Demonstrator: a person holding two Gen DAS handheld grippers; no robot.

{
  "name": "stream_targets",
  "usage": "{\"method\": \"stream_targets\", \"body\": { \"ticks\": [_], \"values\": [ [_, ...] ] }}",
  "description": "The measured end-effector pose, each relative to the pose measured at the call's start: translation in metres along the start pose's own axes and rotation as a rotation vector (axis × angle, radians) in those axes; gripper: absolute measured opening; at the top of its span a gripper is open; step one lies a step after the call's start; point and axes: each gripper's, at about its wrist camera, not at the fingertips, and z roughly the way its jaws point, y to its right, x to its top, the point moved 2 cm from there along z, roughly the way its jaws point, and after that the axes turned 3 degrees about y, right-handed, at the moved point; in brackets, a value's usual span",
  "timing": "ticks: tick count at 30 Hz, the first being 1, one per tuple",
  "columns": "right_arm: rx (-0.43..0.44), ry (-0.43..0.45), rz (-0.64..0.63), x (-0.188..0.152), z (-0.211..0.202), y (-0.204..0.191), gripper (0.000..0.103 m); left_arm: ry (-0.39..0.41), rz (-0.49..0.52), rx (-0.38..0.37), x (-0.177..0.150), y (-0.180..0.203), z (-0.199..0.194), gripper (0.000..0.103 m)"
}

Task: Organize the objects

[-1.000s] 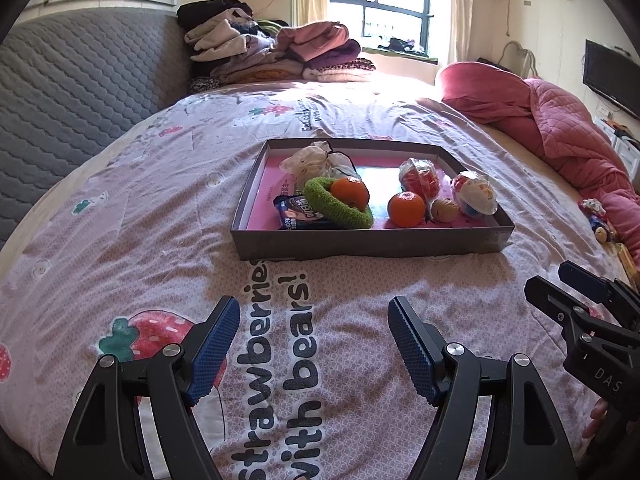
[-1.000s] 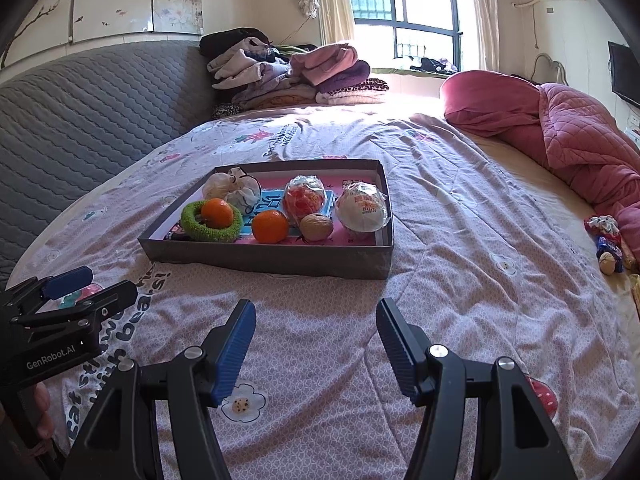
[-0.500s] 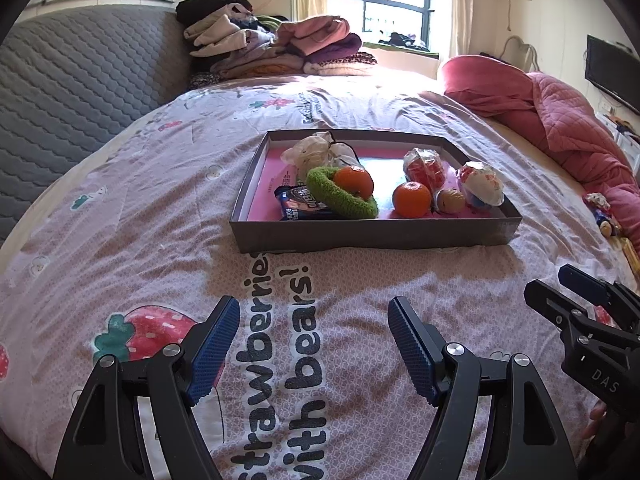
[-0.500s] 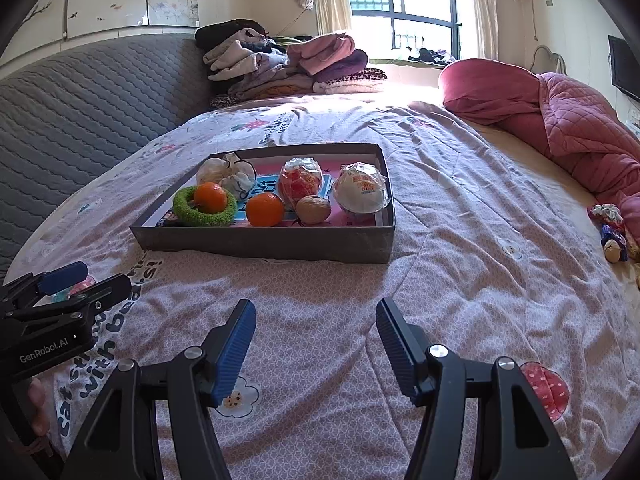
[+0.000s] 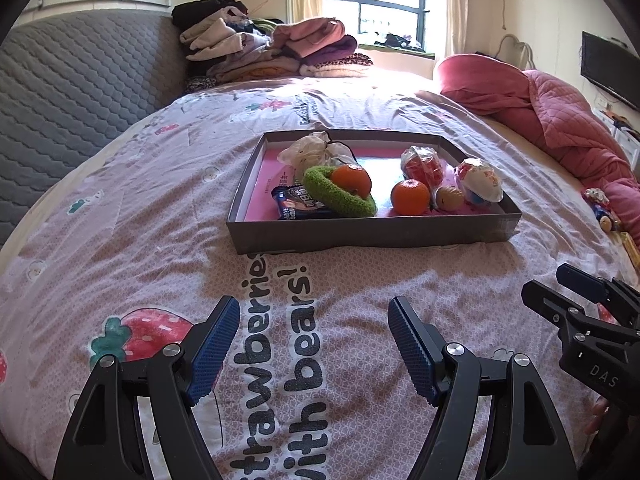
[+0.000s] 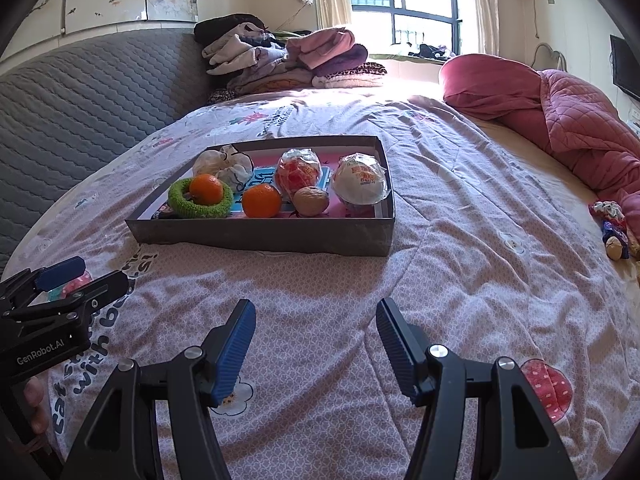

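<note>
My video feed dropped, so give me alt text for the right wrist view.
The open right gripper hovers over a pink bedspread, short of a grey tray holding two oranges, a green ring, a walnut and wrapped snacks. The left gripper shows at the left edge.

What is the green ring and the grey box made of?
The green ring looks like fuzzy knitted yarn or plush, with a soft nubbly surface. The grey box looks like matte cardboard: thin, straight walls with sharp folded corners, though that cannot be told for certain.

Tray (image 5: 372, 232): matt grey cardboard. Ring (image 5: 340, 196): fuzzy green knit. Bedspread (image 5: 120, 240): matt printed cotton. Wrapped balls (image 6: 360, 184): glossy plastic film.
</note>
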Motion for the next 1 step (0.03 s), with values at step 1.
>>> {"method": "stream_targets", "body": {
  "ticks": [1],
  "values": [
    [0.000, -0.002, 0.000, -0.0001, 0.0006, 0.0000, 0.062, -0.003, -0.003, 0.002, 0.0000, -0.0007, 0.0006, 0.078]
  ]
}}
